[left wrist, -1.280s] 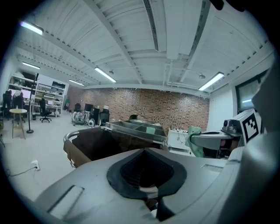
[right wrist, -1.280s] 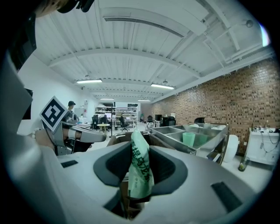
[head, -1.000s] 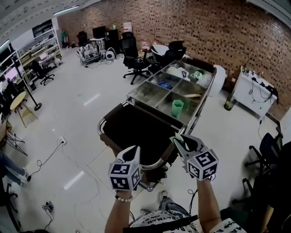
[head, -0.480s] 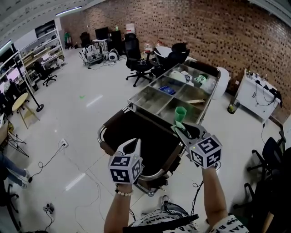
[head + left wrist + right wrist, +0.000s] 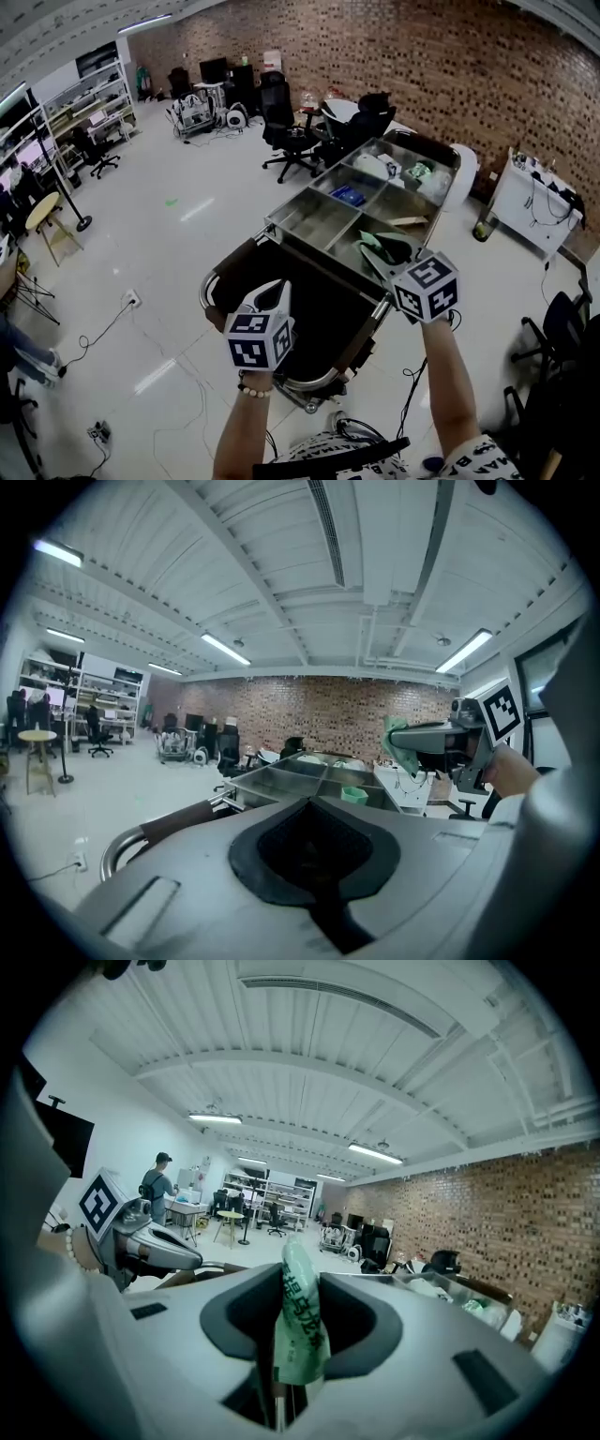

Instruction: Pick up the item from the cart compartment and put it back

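Note:
My right gripper (image 5: pixel 378 247) is shut on a green printed packet (image 5: pixel 300 1321), which stands upright between its jaws. In the head view it hovers over the near right compartment of the steel cart (image 5: pixel 302 208). The left gripper view shows the right gripper (image 5: pixel 419 744) side-on with the packet (image 5: pixel 400 745) at its tip, and a green cup (image 5: pixel 354 795) standing in a cart compartment. My left gripper (image 5: pixel 270 298) is lower and nearer, over the cart's dark front section (image 5: pixel 300 281). Its jaws look shut with nothing in them.
Further compartments hold a blue item (image 5: pixel 348 195) and white and green bundles (image 5: pixel 412 173). Office chairs (image 5: pixel 292 131) stand behind the cart and a white cabinet (image 5: pixel 539 202) at the right. Cables (image 5: pixel 103 323) lie on the floor. A person (image 5: pixel 155 1185) stands far off.
My right gripper has moved forward and up with the green packet, from the cart's near rail to above the compartments. The left gripper has hardly moved.

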Motion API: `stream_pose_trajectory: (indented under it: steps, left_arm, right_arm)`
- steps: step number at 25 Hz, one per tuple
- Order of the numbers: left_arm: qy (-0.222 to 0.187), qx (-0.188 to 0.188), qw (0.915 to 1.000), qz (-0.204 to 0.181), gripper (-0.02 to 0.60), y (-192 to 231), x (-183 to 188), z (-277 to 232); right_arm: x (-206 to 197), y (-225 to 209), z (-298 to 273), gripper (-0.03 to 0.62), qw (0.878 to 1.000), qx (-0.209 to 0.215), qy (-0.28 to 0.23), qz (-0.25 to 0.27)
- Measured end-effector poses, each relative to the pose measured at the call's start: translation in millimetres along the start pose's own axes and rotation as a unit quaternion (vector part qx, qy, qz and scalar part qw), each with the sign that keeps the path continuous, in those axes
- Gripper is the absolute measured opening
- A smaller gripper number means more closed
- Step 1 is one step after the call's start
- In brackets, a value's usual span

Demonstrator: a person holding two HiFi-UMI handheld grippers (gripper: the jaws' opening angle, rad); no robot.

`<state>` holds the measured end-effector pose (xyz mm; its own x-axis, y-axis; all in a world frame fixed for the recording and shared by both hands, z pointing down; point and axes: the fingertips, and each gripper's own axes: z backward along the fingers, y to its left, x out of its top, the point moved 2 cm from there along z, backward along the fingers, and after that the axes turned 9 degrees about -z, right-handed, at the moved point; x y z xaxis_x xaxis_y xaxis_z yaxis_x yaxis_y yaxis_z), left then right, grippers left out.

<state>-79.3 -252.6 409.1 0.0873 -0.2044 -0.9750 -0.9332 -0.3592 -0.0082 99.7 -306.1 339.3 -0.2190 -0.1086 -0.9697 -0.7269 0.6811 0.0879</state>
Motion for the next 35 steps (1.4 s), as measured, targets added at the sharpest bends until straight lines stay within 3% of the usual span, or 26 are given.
stream_pose_trajectory:
  steps: [8, 20, 35]
  left_arm:
    - [0.009, 0.019, 0.9997, 0.009, 0.003, 25, 3, -21]
    - [0.063, 0.022, 0.9973, 0.030, 0.003, 38, -8, -58]
    - [0.104, 0.025, 0.9932, 0.046, 0.003, 38, -36, -85]
  right_arm:
    - [8, -31, -45, 0.129, 1.000, 0.018, 0.024, 0.002]
    - [9, -63, -123, 0.129, 0.991, 0.052, 0.113, 0.053]
    - [-38, -84, -238, 0.129, 0.951, 0.131, 0.243, 0.140]
